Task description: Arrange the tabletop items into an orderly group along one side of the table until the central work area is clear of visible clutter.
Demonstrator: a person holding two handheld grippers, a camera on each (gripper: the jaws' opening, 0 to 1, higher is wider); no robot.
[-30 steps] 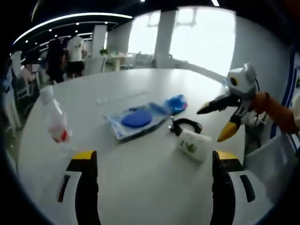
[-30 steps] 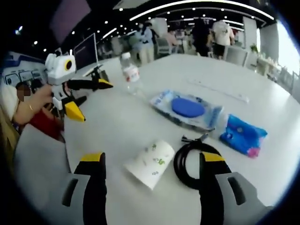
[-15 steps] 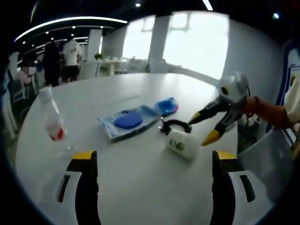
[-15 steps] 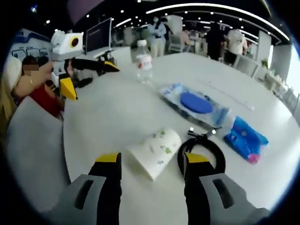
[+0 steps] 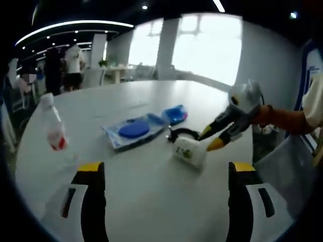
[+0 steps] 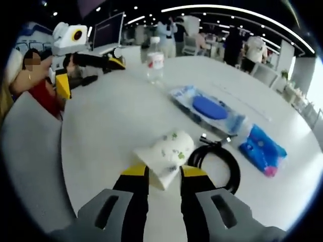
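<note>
Right gripper (image 6: 163,174) has its jaws nearly together on the near end of the paper cup (image 6: 166,155) lying on its side on the white table (image 6: 101,131); contact is hard to confirm. Left gripper view shows that gripper (image 5: 212,139) from the side at the cup (image 5: 189,151). Left gripper (image 5: 164,174) hovers, jaws wide apart. Black cable coil (image 6: 219,161) sits partly behind the jaw. Water bottle (image 5: 53,126), blue pouch (image 6: 262,148), blue-disc packet (image 6: 209,111) sit further back.

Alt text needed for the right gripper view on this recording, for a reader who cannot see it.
The right gripper closes its yellow-tipped jaws around the near end of a white paper cup lying on its side on a white table. Beside it lie a coiled black cable, two blue packets and a water bottle.
</note>
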